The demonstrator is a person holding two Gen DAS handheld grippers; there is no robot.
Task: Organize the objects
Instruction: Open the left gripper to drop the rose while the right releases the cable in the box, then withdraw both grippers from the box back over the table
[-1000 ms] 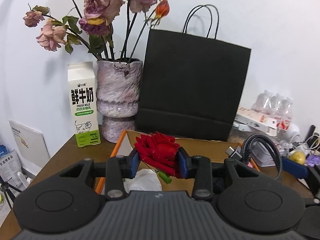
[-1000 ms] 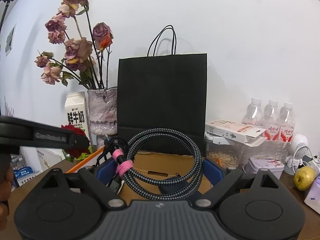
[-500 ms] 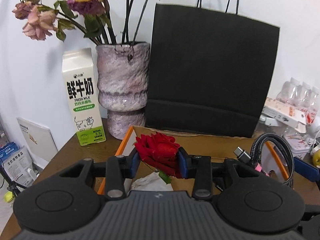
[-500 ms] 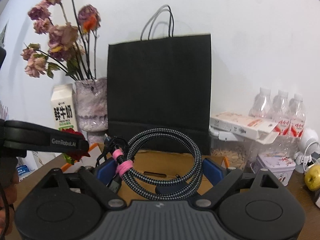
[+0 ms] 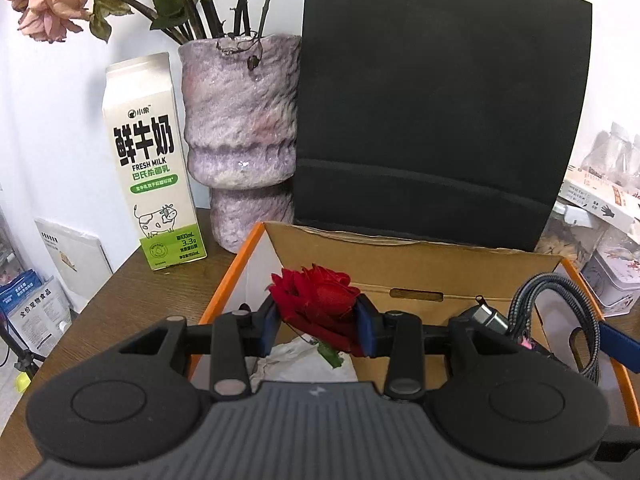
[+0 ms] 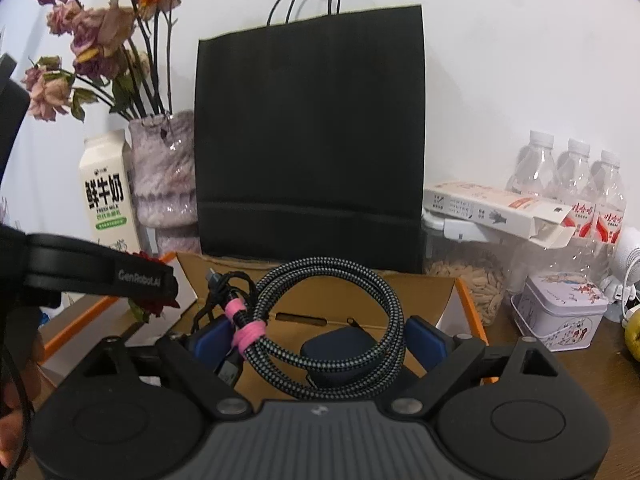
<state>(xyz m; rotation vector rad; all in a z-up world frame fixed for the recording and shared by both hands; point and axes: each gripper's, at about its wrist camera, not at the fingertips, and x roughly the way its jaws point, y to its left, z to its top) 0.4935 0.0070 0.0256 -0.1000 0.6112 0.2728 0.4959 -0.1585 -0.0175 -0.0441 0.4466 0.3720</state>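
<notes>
My left gripper (image 5: pixel 318 330) is shut on a red rose (image 5: pixel 316 300) and holds it over the open cardboard box (image 5: pixel 416 268) with orange edges. White crumpled paper (image 5: pixel 304 362) lies in the box below it. My right gripper (image 6: pixel 320 342) is shut on a coiled braided cable (image 6: pixel 328 320) tied with a pink strap, above the same box (image 6: pixel 420 292). A dark blue pouch (image 6: pixel 340 354) lies in the box under the coil. The cable also shows at the right of the left wrist view (image 5: pixel 556 320). The rose and the left gripper show at the left of the right wrist view (image 6: pixel 150 304).
Behind the box stand a black paper bag (image 5: pixel 432 120), a purple vase (image 5: pixel 240 136) with dried roses and a milk carton (image 5: pixel 150 160). At the right are water bottles (image 6: pixel 572 184), a white carton (image 6: pixel 496 212), a jar (image 6: pixel 476 280), a tin (image 6: pixel 560 312) and a yellow fruit (image 6: pixel 633 338).
Both grippers have moved forward and down toward the box, so the bag, vase and carton look nearer. The rose and the cable stay gripped.
</notes>
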